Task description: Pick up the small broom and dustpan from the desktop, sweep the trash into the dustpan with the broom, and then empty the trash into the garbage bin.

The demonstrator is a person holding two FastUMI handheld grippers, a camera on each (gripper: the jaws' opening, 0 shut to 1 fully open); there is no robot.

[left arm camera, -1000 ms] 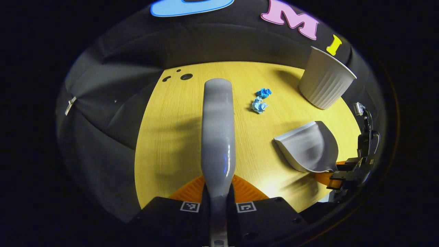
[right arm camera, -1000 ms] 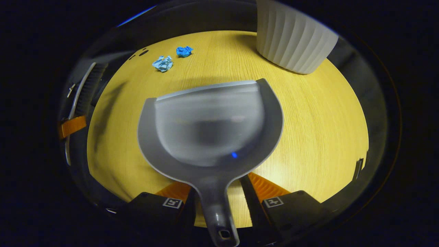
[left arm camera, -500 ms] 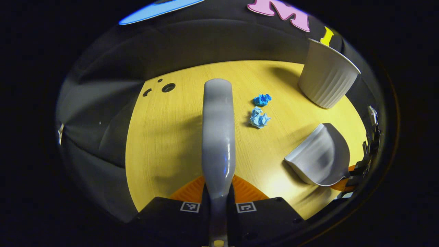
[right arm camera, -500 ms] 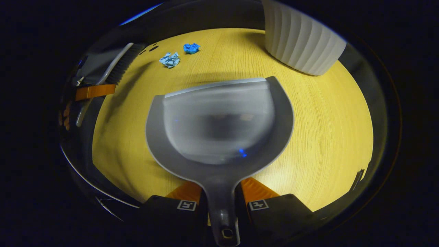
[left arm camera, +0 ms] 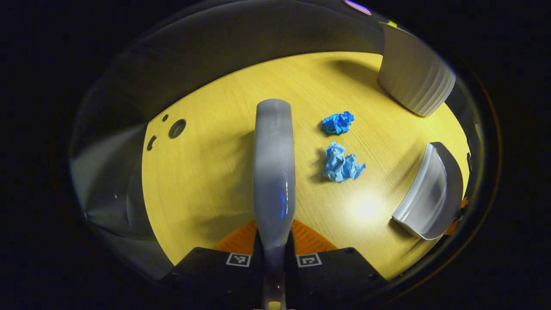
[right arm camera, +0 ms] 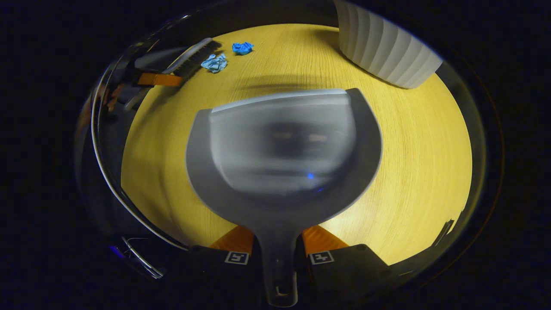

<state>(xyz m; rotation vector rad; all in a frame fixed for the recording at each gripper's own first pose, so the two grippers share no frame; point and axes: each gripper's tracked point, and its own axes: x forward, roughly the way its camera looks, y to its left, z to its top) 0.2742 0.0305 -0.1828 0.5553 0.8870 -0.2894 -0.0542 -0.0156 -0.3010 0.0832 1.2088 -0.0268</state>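
Yellow wood-grain desktop (left arm camera: 215, 172) spreads under black cloth walls, with cable holes near its far edge; on it we see two crumpled paper balls, a dark blue wad (left arm camera: 338, 122) and a paler blue wad (left arm camera: 342, 162) just nearer us, lying close together but apart. Our left gripper (left arm camera: 274, 241) is clenched on the small broom (left arm camera: 273, 163), whose grey back runs straight ahead of us; in the right gripper view its bristles (right arm camera: 196, 62) sit just beside the paler wad, though we cannot tell whether they touch it. Our right gripper (right arm camera: 277, 243) is clamped on the handle of the grey dustpan (right arm camera: 284, 150); the pan looks empty, with its front lip towards the wads and well short of them. A white ribbed garbage bin (right arm camera: 383, 47) stands beyond the pan to the right.

We judge both tools picked up and the sweeping about to begin; nothing is in the pan yet. Next we would set the pan's lip flat on the desktop close behind the wads; then draw the broom across so both roll in together.
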